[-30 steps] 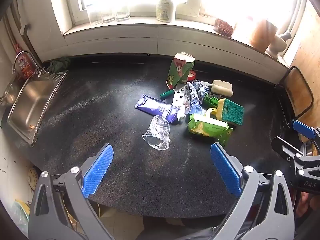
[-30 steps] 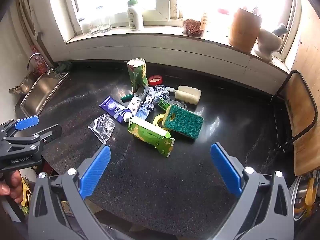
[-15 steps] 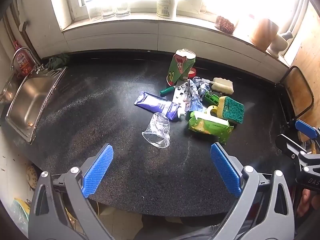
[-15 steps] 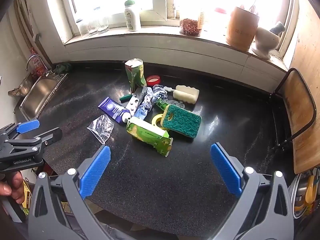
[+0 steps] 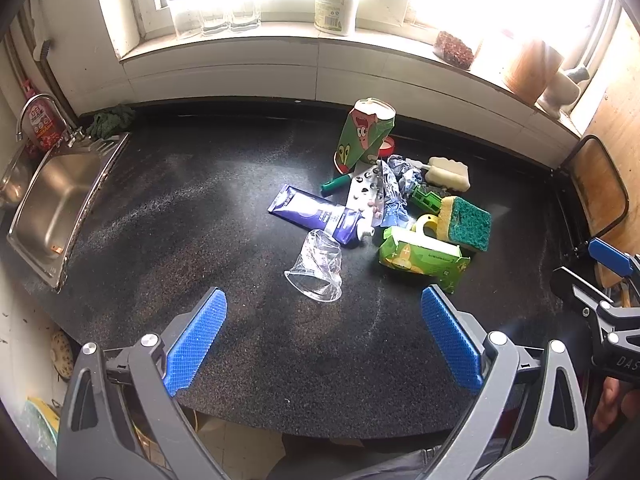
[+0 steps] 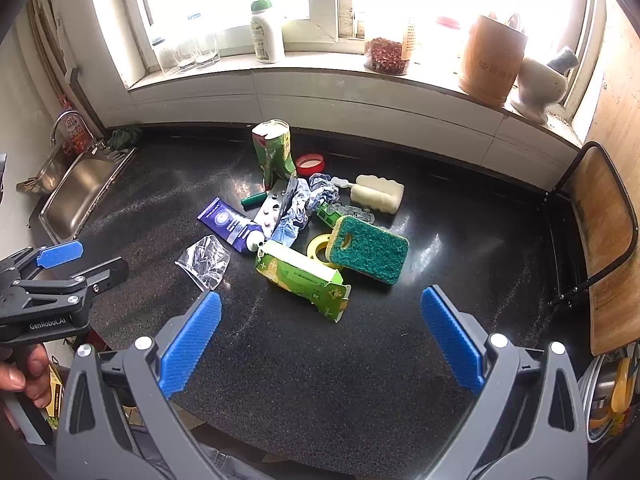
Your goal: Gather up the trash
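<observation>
Left wrist view looks down on a dark speckled worktop (image 5: 200, 220) where the trash lies heaped right of centre, with a steel sink (image 5: 56, 204) set in at the far left. The left gripper (image 5: 324, 336) hangs over the near edge with its blue fingers (image 5: 196, 336) spread wide and nothing between them. Just ahead of it lies a crushed clear plastic cup (image 5: 316, 266) on its side, touching a purple tube (image 5: 316, 216). Beside the tube lie a blister pack (image 5: 366, 194), crumpled blue-white wrappers (image 5: 396, 192) and a green marker (image 5: 336, 183). A dented green carton (image 5: 364, 136) stands upright at the back of the heap, with a red lid (image 5: 387, 145) behind it. Nearest the front right lies a flattened green box (image 5: 420, 258), touching a yellow tape roll (image 5: 426, 224) and a green-topped sponge (image 5: 466, 224); a pale sponge (image 5: 448, 172) lies farther back. In the right wrist view the right gripper (image 6: 320, 332) also hovers over the near edge, fingers (image 6: 450, 338) wide apart and empty, the green box just ahead. A hand (image 6: 24, 376) grips the left tool's handle at the left edge.
</observation>
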The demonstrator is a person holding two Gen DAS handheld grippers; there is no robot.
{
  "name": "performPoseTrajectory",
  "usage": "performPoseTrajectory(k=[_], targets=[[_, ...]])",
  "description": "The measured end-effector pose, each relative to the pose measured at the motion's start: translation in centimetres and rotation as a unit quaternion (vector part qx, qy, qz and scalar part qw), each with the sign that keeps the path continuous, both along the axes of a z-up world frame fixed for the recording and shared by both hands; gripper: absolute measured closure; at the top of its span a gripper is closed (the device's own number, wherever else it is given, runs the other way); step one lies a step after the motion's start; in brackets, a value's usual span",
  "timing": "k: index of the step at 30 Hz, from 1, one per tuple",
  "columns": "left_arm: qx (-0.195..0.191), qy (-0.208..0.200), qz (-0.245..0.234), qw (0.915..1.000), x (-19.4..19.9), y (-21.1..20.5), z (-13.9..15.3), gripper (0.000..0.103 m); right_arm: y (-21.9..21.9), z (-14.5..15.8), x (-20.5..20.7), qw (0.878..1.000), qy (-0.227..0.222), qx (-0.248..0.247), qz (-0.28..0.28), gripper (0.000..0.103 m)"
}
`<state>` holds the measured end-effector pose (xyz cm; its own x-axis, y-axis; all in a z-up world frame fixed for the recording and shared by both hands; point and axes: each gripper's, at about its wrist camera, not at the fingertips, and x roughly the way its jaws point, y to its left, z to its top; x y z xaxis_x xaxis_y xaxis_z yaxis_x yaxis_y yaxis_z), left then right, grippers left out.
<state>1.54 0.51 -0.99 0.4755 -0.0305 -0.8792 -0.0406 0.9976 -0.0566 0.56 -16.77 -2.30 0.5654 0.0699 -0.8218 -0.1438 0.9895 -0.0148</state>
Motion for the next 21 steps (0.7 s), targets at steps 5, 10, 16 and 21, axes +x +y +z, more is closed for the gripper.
performPoseTrajectory(k=[5,10,16,21], targets=[[0.002,-0.001,0.001,1.0000,0.2,0.1,0.0,0.008,0.2,0.1,0.4,1.000,-0.003,0.002,0.002,0.006],[0.004,0.001,0.001,1.0000,0.5,0.4,0.0,0.008,0.3,-0.1,0.7,1.000,-0.003,0.004,0.003,0.006],[0.005,0.004,0.003,1.0000,0.7,0.6,-0.1,0.008,0.4,-0.2,1.0,1.000,-0.002,0.006,0.003,0.006],[0.005,0.005,0.004,1.0000,0.9,0.7,-0.2,0.008,0.6,-0.3,1.4,1.000,0.001,0.006,0.004,0.006]])
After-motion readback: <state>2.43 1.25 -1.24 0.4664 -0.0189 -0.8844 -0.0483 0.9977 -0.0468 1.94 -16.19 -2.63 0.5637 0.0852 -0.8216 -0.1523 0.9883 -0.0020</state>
